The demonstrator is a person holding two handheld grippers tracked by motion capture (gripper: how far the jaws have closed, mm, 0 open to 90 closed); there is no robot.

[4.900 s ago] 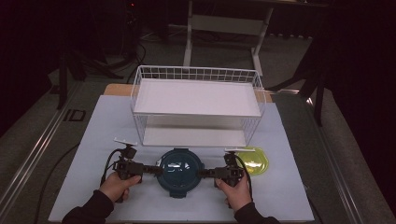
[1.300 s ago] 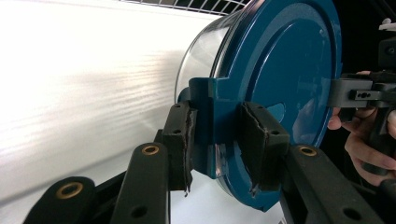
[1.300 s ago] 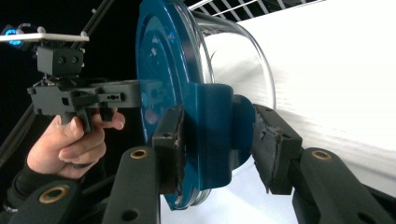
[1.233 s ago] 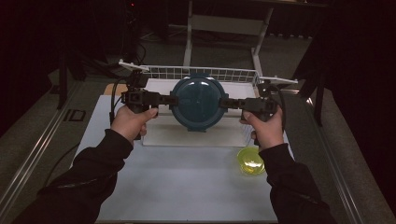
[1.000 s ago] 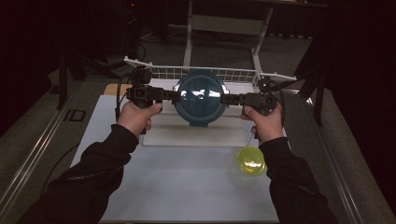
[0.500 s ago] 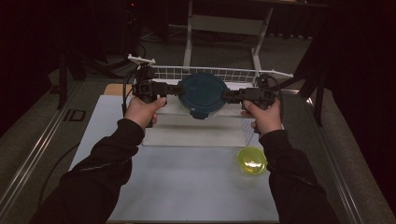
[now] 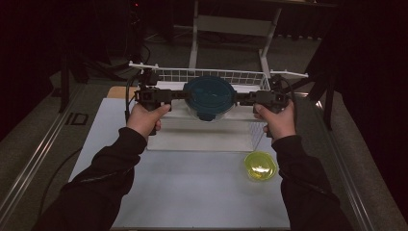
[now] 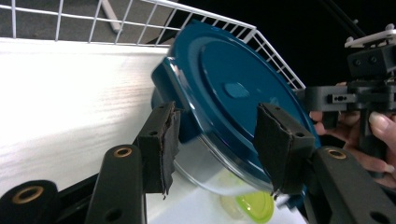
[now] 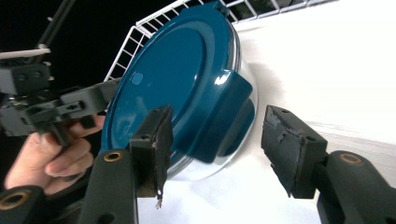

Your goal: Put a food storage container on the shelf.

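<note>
The teal-lidded container (image 7: 209,98) sits on the wire rack's (image 7: 250,77) white top shelf, so the placing looks done; the left tongs (image 8: 215,135) and right tongs (image 9: 224,140) have just been opening, pads clear of its lid tabs; only withdrawing remains; the yellow bowl (image 7: 260,165) rests on the desk (image 7: 192,183).

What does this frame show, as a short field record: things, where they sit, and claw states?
container: teal-lidded clear container, on the shelf top
shelf: white wire shelf on the table
left claw: jaws have just been opening; they straddle the lid rim, pads look apart from it
right claw: jaws have just been opening; lid clip sits between them, right pad clearly apart
yellow lid: on the table, right of centre, in front of the shelf
stage: container set down, release under way
</note>
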